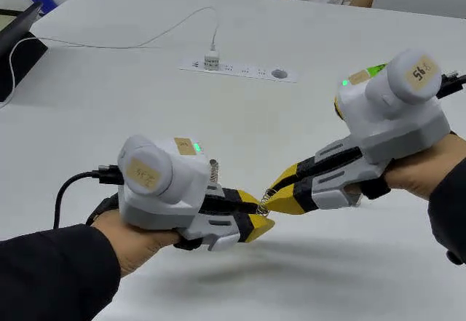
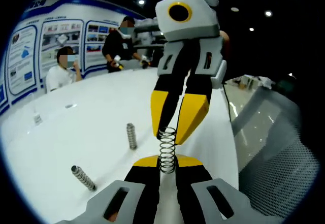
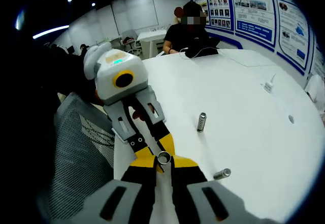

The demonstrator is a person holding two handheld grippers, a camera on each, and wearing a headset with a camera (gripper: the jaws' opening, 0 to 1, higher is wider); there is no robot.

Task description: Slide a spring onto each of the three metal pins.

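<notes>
The white table (image 1: pixel 109 81) is carrying everything, with a power strip (image 1: pixel 240 70) lying across its far part. Near the front edge, the left gripper (image 2: pixel 167 164) and the right gripper (image 2: pixel 170 135) are meeting tip to tip just above the surface, each held in a hand. A spring (image 2: pixel 167 145) is bridging the two. The left jaws are pressing together on its near end. The right jaws, barely parted, are pinching its far end. In the right gripper view that end is showing as a small ring at the jaw tips. Behind the left gripper, an upright pin (image 2: pixel 132 135) is standing on the table, and a fallen pin (image 2: pixel 84 177) is lying nearby. Both are showing coils along their length.
</notes>
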